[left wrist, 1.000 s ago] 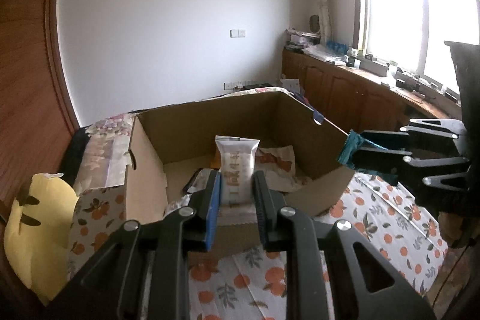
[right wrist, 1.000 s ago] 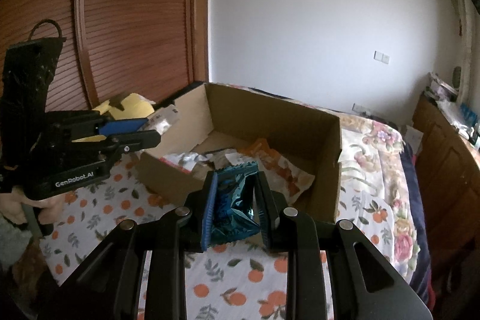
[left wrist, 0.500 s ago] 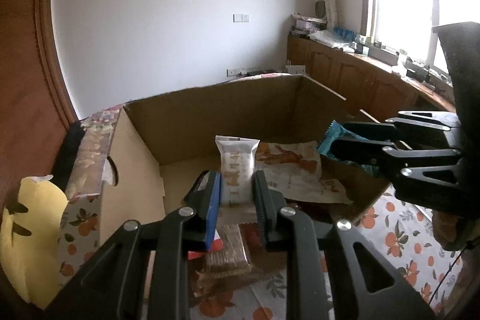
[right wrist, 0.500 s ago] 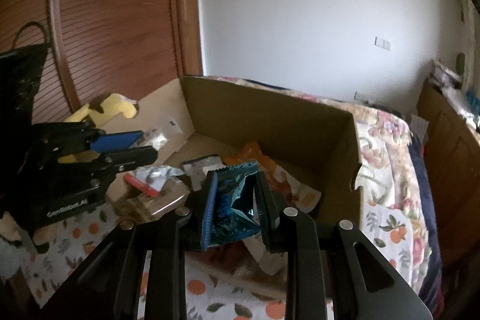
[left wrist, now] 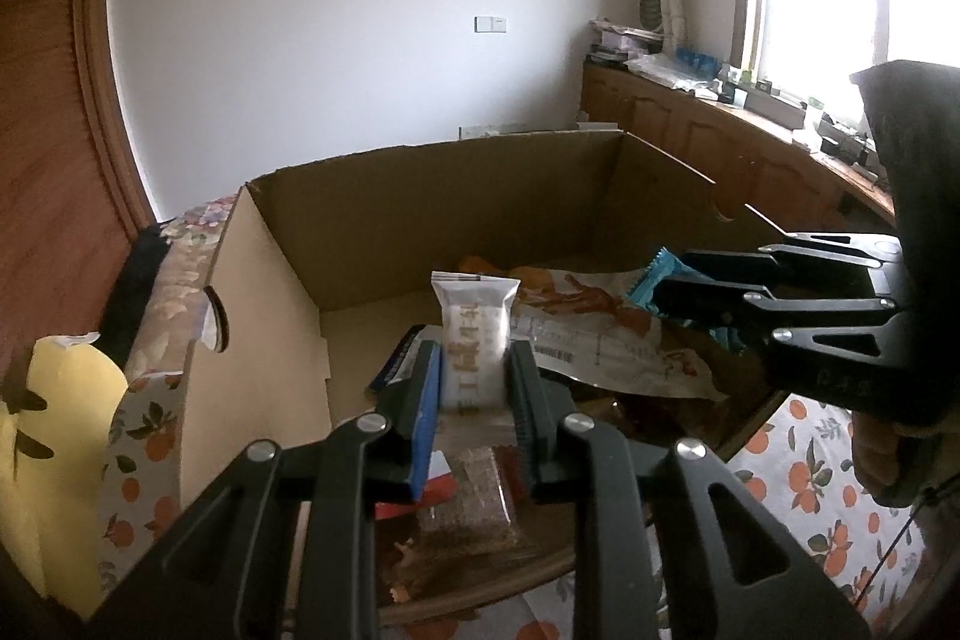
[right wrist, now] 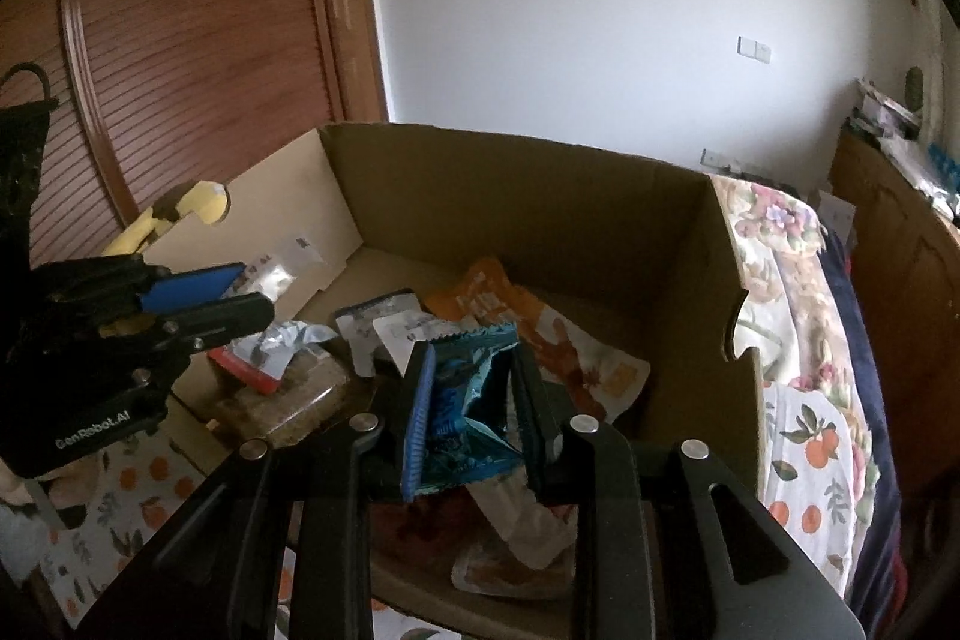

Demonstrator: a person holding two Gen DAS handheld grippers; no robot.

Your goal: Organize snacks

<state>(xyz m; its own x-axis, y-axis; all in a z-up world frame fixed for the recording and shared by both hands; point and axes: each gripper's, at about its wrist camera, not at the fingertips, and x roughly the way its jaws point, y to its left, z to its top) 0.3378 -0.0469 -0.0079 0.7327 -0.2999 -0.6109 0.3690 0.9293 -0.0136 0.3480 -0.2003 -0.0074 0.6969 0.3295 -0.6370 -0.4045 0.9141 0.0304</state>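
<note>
An open cardboard box (left wrist: 420,220) (right wrist: 540,196) stands on a bed with an orange-print sheet and holds several snack packets. My left gripper (left wrist: 474,370) is shut on an upright white snack packet (left wrist: 474,334) and holds it over the box's front. It shows from the side in the right wrist view (right wrist: 204,304). My right gripper (right wrist: 474,394) is shut on a crumpled blue snack packet (right wrist: 462,400) over the box. It shows at the right of the left wrist view (left wrist: 678,304), with the blue packet (left wrist: 657,280) in it.
In the box lie an orange-and-white pouch (right wrist: 564,346), a brown bar (left wrist: 474,496) and a red-edged packet (right wrist: 246,370). A yellow plush toy (left wrist: 54,436) lies left of the box. A wooden wardrobe (right wrist: 180,40) stands left, cabinets and window (left wrist: 780,124) right.
Both grippers have moved forward from in front of the box to over its inside, each still holding its packet. The box now fills more of both views.
</note>
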